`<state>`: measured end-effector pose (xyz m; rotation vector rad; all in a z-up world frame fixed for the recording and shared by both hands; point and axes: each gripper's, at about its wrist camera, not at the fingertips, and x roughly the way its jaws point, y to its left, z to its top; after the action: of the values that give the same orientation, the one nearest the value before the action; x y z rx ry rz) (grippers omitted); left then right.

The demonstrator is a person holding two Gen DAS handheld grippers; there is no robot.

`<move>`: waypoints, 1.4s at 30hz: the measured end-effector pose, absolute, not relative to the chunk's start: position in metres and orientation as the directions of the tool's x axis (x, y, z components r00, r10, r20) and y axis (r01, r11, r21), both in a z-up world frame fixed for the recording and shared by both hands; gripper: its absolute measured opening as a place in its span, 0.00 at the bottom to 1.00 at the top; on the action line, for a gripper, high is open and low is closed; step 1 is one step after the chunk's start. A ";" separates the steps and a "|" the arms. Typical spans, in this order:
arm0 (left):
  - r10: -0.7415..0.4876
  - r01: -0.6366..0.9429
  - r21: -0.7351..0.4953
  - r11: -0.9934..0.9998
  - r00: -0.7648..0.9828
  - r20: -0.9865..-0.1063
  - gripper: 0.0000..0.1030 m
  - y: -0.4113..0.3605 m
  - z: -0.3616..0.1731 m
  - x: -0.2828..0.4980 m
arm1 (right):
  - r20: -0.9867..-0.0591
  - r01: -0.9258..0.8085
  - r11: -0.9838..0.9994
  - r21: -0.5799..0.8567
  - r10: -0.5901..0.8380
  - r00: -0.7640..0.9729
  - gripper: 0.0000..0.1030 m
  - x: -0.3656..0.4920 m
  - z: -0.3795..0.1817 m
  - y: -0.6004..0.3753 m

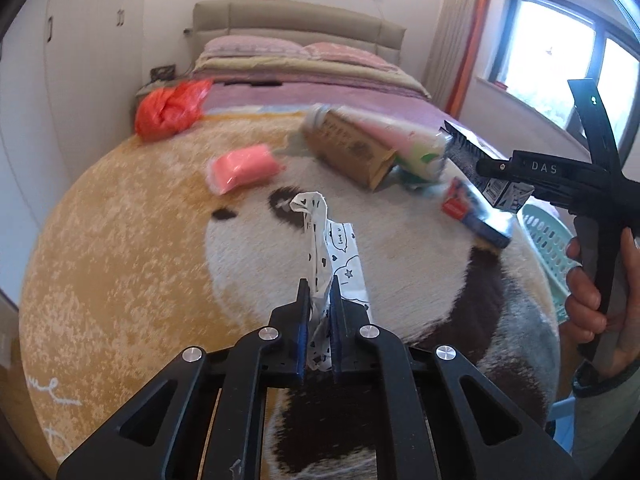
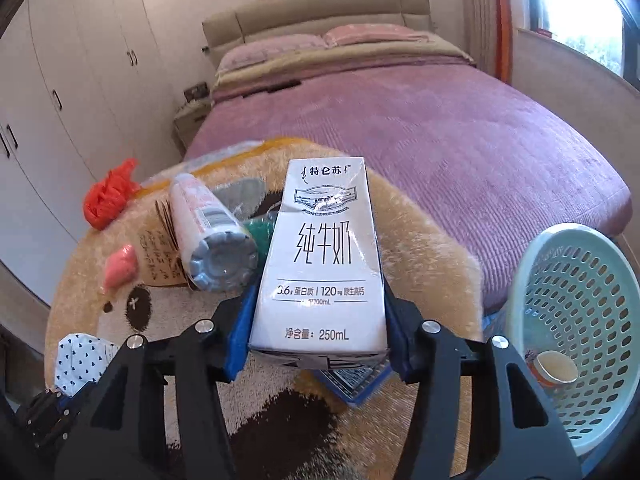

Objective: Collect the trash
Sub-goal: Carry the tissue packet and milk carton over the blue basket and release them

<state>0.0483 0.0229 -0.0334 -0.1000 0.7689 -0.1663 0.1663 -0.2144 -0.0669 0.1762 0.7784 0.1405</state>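
**Trash collection, both grippers loaded: items by size**

1. Round plush rug [image 1: 120, 240], animal-face pattern, laid at the foot of the bed [image 2: 440, 128]. It bears all loose trash.
2. Mint basket [image 2: 580, 300], perforated, at 3 o'clock of the right view, just off the rug's edge. A small cup [image 2: 554, 368] already lies inside. Judged to be the collection bin.
3. Milk carton [image 2: 320, 260], white, 250 mL. The right gripper [image 2: 318, 344] is clamped on its lower sides, with blue pads against both faces, and holds it upright and off the rug.
4. Brown paper bag [image 1: 348, 152] with a plastic bottle [image 2: 212, 236] lying on it, at 12 to 1 o'clock of the left view.
5. Red plastic bag [image 1: 170, 108], at 11 o'clock on the rug's far edge.
6. Blue packet [image 1: 476, 212], at 2 o'clock.
7. Pink packet [image 1: 244, 168], at 11 o'clock, nearer the centre.
8. Printed paper wrapper [image 1: 336, 252], pinched between the closed fingers of the left gripper [image 1: 320, 308] and standing up from them.

Handling note: swing the carton toward 3 o'clock and release only once it is over the basket's mouth. The wrapper is light and limp, so keep the pinch firm during transit and bring it low over the basket before releasing.
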 end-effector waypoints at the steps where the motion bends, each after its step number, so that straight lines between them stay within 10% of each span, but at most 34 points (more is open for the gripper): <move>1: -0.189 0.123 -0.145 0.982 0.713 -0.675 0.06 0.020 -0.030 0.048 | -0.674 -0.060 0.974 0.218 0.195 0.713 0.50 0.162 -0.063 -0.218; 18: -0.454 0.410 -0.211 0.887 0.693 -0.561 0.06 -0.092 0.023 0.079 | -0.571 0.144 0.955 0.258 0.031 0.821 0.50 0.097 -0.028 -0.341; 42: -0.602 0.635 -0.224 0.739 0.475 -0.642 0.06 -0.286 -0.016 0.149 | -0.708 0.450 0.821 0.351 -0.082 0.702 0.50 0.086 -0.112 -0.480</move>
<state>0.1491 -0.2861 -0.0161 0.0467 0.7654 -0.7567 0.0860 -0.4801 -0.1122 0.5380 0.7401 -0.3120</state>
